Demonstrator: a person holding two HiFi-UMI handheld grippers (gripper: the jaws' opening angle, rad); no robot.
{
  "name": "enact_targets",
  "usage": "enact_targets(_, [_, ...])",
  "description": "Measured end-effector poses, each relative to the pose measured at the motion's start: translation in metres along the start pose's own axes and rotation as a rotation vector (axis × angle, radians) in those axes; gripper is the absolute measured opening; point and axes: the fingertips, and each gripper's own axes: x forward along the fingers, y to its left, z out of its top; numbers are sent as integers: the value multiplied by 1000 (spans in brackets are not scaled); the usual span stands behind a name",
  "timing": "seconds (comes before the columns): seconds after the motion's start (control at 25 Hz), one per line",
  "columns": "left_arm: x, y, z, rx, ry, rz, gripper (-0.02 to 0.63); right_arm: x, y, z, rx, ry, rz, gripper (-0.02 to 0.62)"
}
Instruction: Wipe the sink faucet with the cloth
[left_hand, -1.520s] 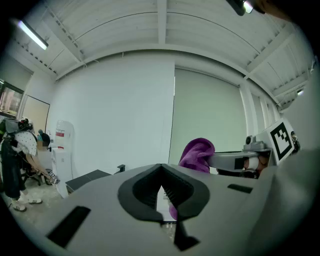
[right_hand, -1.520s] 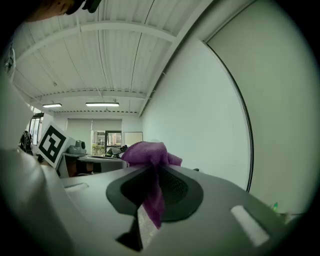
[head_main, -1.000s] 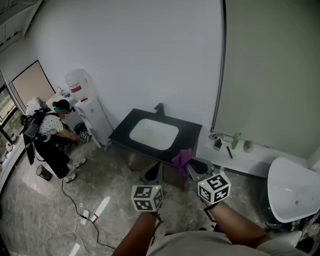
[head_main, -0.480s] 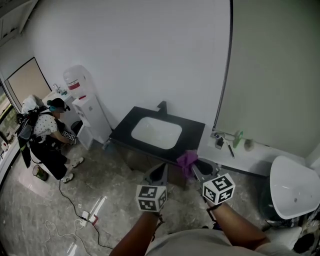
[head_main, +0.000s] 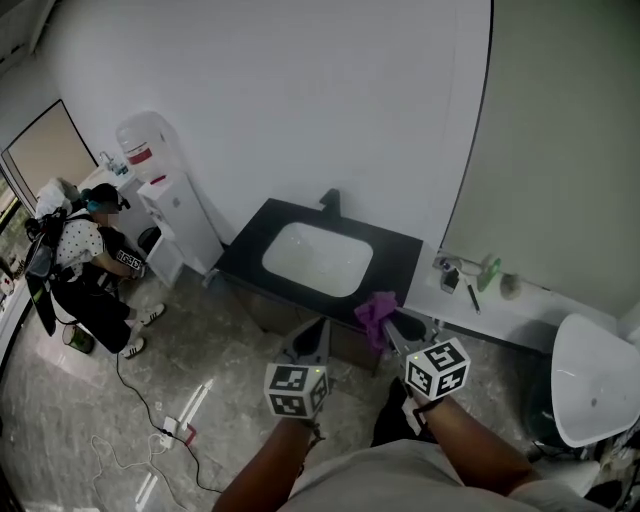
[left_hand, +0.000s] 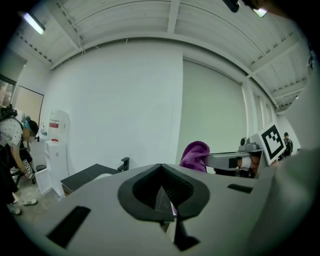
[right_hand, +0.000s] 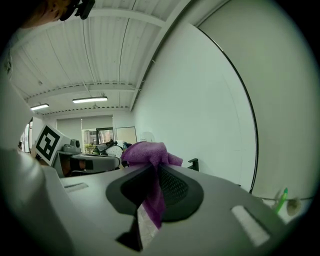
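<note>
While we stand well back from the black bench (head_main: 392, 262), our right gripper (head_main: 390, 330) clenches its fingers on the purple cloth (head_main: 376, 311); the left gripper (head_main: 313, 338) has its fingers pressed together, empty. Held only in a bunch, it may slip free against the faucet (head_main: 329, 203).

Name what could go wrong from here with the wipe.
1. The cloth mostly bunches beyond the right gripper, which seems to pinch only a narrow strip; rubbing may tug it free.
2. The faucet stands at the sink's far edge by the wall, so the reach is long and a bare jaw might knock it.
</note>
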Motion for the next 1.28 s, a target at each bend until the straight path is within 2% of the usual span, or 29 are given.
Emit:
enact_targets(0.16, [73, 27, 0, -1, 8, 22, 6, 64, -50, -2, 6, 6, 41, 41])
enact_targets(0.36, [194, 57, 13, -10, 24, 69, 6, 152, -141, 9, 5, 44, 112, 41])
enact_targets(0.64, [327, 107, 32, -63, 49, 122, 6, 272, -237, 27, -37, 124, 203, 41])
enact_targets(0.88, [389, 152, 16, -102, 79, 121, 6, 366, -273, -1, -38, 180, 226, 41])
enact_targets(1.12, [438, 196, 7, -124, 116, 109, 6, 489, -323, -8, -50, 193, 171, 41])
enact_targets(1.28, [455, 220, 1, -156, 134, 100, 6, 571, -346, -32, -77, 236, 154, 41])
